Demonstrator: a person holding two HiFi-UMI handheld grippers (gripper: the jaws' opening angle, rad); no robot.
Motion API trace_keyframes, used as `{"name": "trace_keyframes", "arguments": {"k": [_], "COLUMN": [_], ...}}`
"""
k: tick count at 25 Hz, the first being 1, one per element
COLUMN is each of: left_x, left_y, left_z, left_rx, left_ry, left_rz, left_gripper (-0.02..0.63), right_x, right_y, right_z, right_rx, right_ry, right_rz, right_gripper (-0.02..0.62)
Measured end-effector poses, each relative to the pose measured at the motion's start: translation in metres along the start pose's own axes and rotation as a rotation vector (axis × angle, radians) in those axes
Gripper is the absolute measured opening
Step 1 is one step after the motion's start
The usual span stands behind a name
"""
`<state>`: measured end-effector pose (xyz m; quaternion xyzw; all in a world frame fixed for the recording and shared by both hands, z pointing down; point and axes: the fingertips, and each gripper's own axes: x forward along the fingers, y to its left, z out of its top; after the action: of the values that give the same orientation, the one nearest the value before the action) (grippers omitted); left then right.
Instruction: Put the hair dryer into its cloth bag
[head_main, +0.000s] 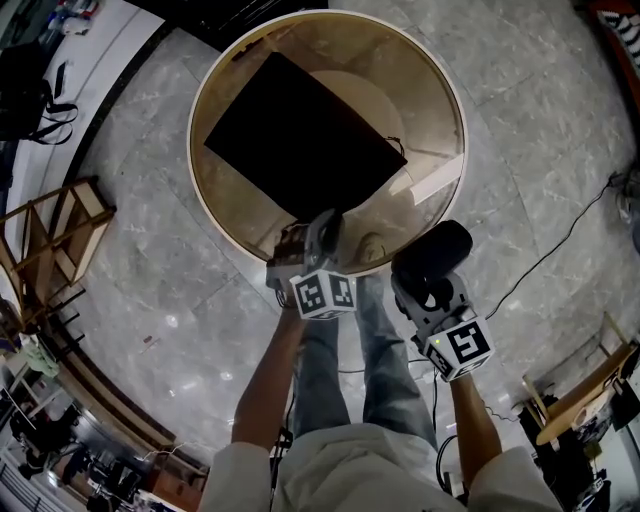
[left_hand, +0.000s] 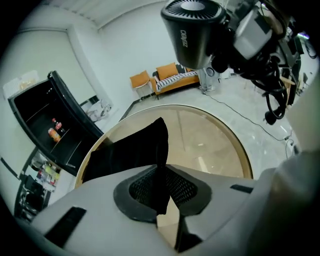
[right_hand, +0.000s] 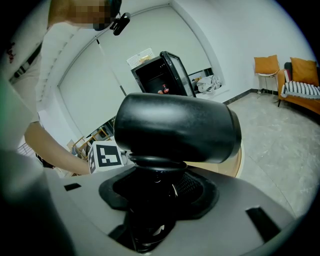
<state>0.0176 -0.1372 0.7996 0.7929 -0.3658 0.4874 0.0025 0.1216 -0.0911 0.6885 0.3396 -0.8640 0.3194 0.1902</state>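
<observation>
A round table (head_main: 420, 90) with a wooden rim is filling the 12 o'clock part of the head view, and the black bag (head_main: 300, 140) is lying flat on it, reaching from the middle toward 10 o'clock. The left gripper (head_main: 322, 228) is working at the table's 6 o'clock edge, at the bag's near corner. In the left gripper view its jaws are closing in on a fold of the bag (left_hand: 130, 150): the cloth is standing up in a peak and running down between the pads of the left gripper (left_hand: 162, 185), which are pinching it.

The right gripper (head_main: 428, 290) is hovering just off the table at its 4 o'clock edge, carrying the black hair dryer (head_main: 435, 250). In the right gripper view the jaws of the right gripper (right_hand: 157, 195) are clamping the handle, with the barrel of the hair dryer (right_hand: 175, 127) lying crosswise above them. From the left gripper view the hair dryer (left_hand: 195, 30) is hanging at 12 o'clock, clear of the table (left_hand: 215, 145) and apart from the bag.
</observation>
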Motion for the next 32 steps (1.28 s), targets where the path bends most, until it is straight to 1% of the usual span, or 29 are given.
{"name": "trace_keyframes", "arguments": {"k": [2,4,8,10,12,15,17,22,25,28,32], "left_x": [-0.003,-0.009,-0.027,-0.036,-0.042,-0.054,-0.060,-0.067,-0.069,-0.071,-0.072], "left_y": [0.005,0.012,0.033,0.043,0.051,0.065,0.072,0.074,0.067,0.064,0.064], "left_z": [0.002,0.004,0.008,0.009,0.010,0.020,0.026,0.030,0.025,0.026,0.024], "left_rx": [-0.071,-0.162,-0.405,-0.483,-0.527,-0.548,-0.553,-0.540,-0.555,-0.536,-0.537], "left_ry": [-0.018,-0.050,-0.117,-0.139,-0.152,-0.191,-0.214,-0.223,-0.209,-0.213,-0.224], "left_rz": [-0.012,-0.021,-0.027,-0.025,-0.028,-0.029,-0.028,-0.044,-0.056,-0.063,-0.070], "left_gripper": [0.064,0.061,0.060,0.055,0.048,0.044,0.043,0.043,0.043,0.043,0.043], "right_x": [0.001,0.004,0.006,0.009,0.012,0.021,0.030,0.056,0.072,0.086,0.102], "right_y": [0.000,0.002,0.004,0.004,0.002,0.002,0.004,0.023,0.028,0.030,0.024], "right_z": [-0.002,-0.002,-0.002,-0.003,-0.008,-0.016,-0.022,-0.044,-0.049,-0.051,-0.055], "right_rx": [0.004,0.005,0.002,-0.007,-0.032,-0.082,-0.106,-0.084,-0.060,-0.072,-0.126], "right_ry": [0.008,0.009,0.028,0.054,0.087,0.157,0.217,0.390,0.443,0.505,0.583], "right_rz": [-0.004,-0.003,0.002,0.001,-0.003,-0.004,0.013,0.114,0.162,0.207,0.212], "right_gripper": [0.207,0.207,0.207,0.207,0.207,0.206,0.206,0.206,0.206,0.206,0.206]}}
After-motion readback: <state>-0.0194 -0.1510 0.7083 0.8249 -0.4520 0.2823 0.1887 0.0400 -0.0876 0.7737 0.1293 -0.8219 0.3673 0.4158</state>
